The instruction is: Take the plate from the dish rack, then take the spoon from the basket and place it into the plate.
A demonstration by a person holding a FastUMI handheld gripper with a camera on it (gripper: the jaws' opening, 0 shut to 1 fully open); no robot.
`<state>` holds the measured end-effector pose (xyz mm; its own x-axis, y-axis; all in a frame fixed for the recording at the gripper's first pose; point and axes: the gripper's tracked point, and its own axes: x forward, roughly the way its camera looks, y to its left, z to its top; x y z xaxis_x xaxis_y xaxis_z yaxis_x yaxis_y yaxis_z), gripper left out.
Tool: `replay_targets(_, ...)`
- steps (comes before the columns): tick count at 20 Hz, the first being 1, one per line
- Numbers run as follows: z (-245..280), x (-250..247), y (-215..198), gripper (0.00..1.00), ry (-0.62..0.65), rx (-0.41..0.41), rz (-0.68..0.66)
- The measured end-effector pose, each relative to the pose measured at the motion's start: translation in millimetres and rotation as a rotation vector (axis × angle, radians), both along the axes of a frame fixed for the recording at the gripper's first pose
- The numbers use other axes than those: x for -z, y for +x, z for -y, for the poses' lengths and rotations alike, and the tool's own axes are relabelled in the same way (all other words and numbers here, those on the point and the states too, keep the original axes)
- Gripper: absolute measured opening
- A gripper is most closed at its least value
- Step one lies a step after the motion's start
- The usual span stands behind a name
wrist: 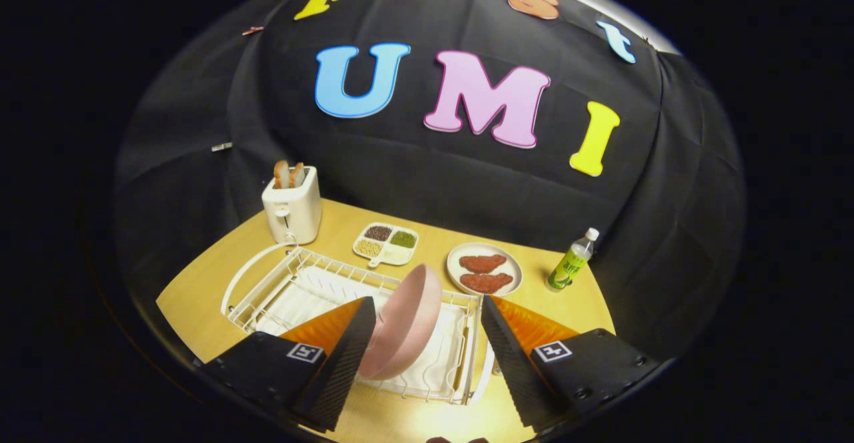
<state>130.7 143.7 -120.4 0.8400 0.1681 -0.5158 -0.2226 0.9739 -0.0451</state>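
Observation:
A pink plate point(407, 323) stands on edge, leaning, in the white wire dish rack point(300, 283) on the wooden table. My gripper point(427, 326) is open, its two black fingers with orange sides spread wide. The plate sits between the fingers, close against the left finger point(347, 349) and well apart from the right finger point(507, 356). I cannot make out a spoon or a basket.
A white toaster point(291, 209) with bread stands at the back left. Behind the rack lie a divided dish of beans point(385, 243) and a white plate with two red meat pieces point(484, 269). A green-labelled bottle point(571, 263) stands at the right.

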Motion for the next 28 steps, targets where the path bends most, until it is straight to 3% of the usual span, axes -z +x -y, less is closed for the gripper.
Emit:
replay_targets(10,-4,71,27,0.93,0.041,0.144,-0.263)
replay_targets(12,-10,74,28,0.77,0.081,0.179,-0.298)
replay_targets(13,-14,75,29,0.60,0.096,0.189,-0.312)
replay_targets(17,-15,75,31,0.34,0.093,0.213,-0.312)
replay_targets(28,-18,55,37,0.27,-0.083,0.285,-0.192)
